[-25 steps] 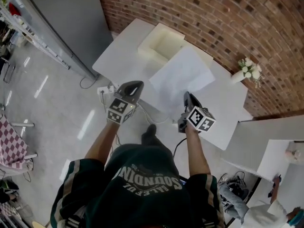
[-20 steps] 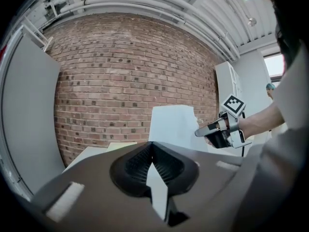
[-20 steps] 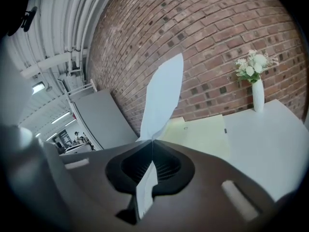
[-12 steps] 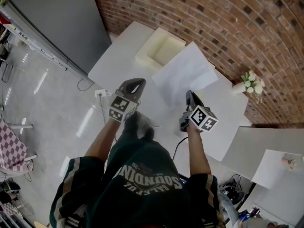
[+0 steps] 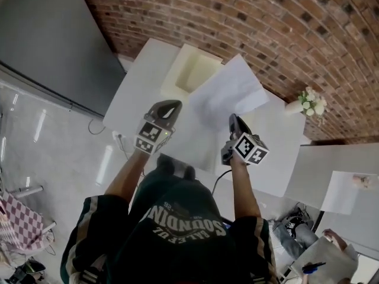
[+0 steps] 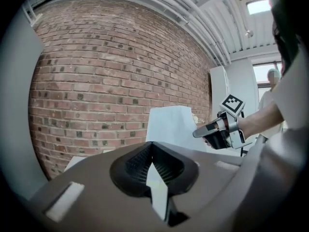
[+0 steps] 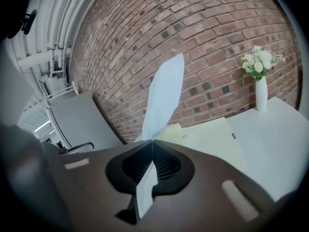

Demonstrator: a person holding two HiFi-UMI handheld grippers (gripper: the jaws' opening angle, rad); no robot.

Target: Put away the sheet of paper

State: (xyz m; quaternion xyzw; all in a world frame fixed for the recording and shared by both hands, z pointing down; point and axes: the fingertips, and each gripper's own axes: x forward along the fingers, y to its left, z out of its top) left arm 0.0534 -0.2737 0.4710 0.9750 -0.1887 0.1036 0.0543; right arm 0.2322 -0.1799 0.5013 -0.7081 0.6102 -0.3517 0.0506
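A white sheet of paper (image 5: 228, 90) hangs lifted over the white table (image 5: 139, 81), pinched at its near edge by my right gripper (image 5: 232, 119), which is shut on it. In the right gripper view the paper (image 7: 166, 95) rises upright from the closed jaws of the right gripper (image 7: 152, 141). My left gripper (image 5: 170, 105) hovers over the table's near edge, left of the sheet, shut and holding nothing. The left gripper view shows its closed jaws (image 6: 152, 146), with the paper (image 6: 171, 124) and right gripper (image 6: 195, 135) beyond.
A cream open box (image 5: 192, 70) sits at the table's far side by the brick wall. A cream folder (image 7: 217, 139) lies under the sheet. A white vase of flowers (image 5: 309, 99) stands far right. A grey cabinet (image 5: 47, 40) is left, another table (image 5: 337, 164) right.
The person has stepped closer to the table, so both grippers now sit over its near part. The sheet stays pinched in the right gripper; the left stays shut.
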